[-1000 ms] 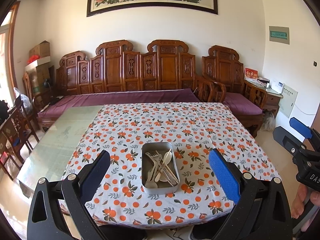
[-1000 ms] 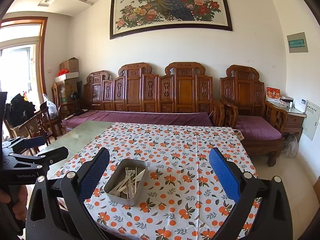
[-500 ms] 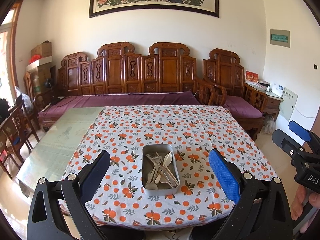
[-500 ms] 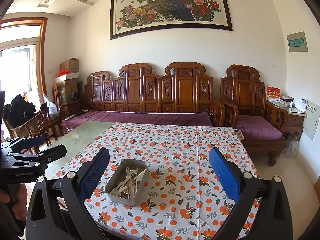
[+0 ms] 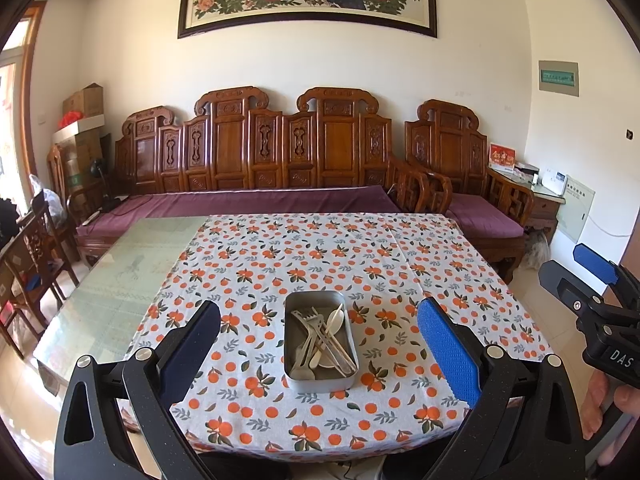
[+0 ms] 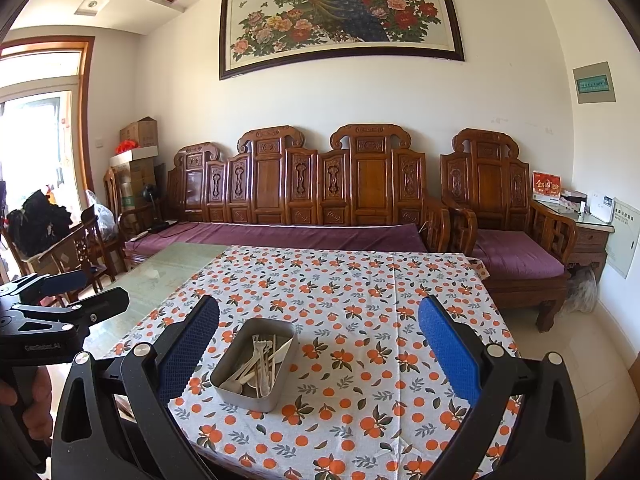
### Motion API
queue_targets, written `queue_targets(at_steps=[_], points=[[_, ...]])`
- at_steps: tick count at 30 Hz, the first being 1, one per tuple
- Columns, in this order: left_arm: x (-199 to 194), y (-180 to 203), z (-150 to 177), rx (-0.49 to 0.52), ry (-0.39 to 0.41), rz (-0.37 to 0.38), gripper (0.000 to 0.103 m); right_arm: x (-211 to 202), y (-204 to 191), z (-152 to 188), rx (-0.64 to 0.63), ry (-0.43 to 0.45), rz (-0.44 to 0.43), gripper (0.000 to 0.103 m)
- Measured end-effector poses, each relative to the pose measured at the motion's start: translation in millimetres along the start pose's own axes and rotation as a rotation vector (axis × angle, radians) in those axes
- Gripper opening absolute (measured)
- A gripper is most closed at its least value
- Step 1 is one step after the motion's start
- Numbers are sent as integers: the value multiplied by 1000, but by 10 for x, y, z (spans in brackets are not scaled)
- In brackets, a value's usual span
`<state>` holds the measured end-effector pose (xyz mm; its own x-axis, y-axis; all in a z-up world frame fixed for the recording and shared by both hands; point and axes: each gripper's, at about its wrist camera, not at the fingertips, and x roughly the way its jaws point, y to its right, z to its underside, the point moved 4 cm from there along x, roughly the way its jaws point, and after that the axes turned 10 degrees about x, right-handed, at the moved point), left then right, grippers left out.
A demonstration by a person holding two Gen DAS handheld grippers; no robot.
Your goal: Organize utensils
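Left wrist view: the left gripper (image 5: pixel 318 344) hangs above the near edge of the table, its jaws spread wide and holding nothing. Between the two blue pads (image 5: pixel 446 350), just below the middle of the frame, sits a metal tin (image 5: pixel 320 374) on the orange-print tablecloth (image 5: pixel 280 264). Inside it the utensils (image 5: pixel 322 340) lie in a crossed heap: a fork, a pale spoon and some thin flat pieces, heads toward the far end. At the right edge of the frame the right gripper (image 5: pixel 588 280) shows from the side, jaws parted and empty.

Right wrist view: the right gripper (image 6: pixel 318 354) is likewise wide open with nothing between its pads. The tin (image 6: pixel 250 390) sits lower centre, nearer the left pad, and the utensils (image 6: pixel 260 362) lean up against its walls with their handles pointing to the upper right of the tin. The left gripper (image 6: pixel 76 298) juts in at the left edge, open.

These pieces look light, stiff and smooth, so they are likely to slip or swivel in a pinch near an end. Being tangled, lifting one may drag its neighbours. The best hold is probably across the mid-handle of whichever lies on top, while the other gripper steadies the light tin by its rim.
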<state>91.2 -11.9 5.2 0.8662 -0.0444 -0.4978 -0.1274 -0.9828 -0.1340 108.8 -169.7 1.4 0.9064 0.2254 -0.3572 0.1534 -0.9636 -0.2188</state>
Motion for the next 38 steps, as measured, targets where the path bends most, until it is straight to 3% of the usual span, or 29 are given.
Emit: queue_targets(at_steps=[38], points=[[-66,18,-98,1,9,-3,95,2,19,-5,1,2,0,100]])
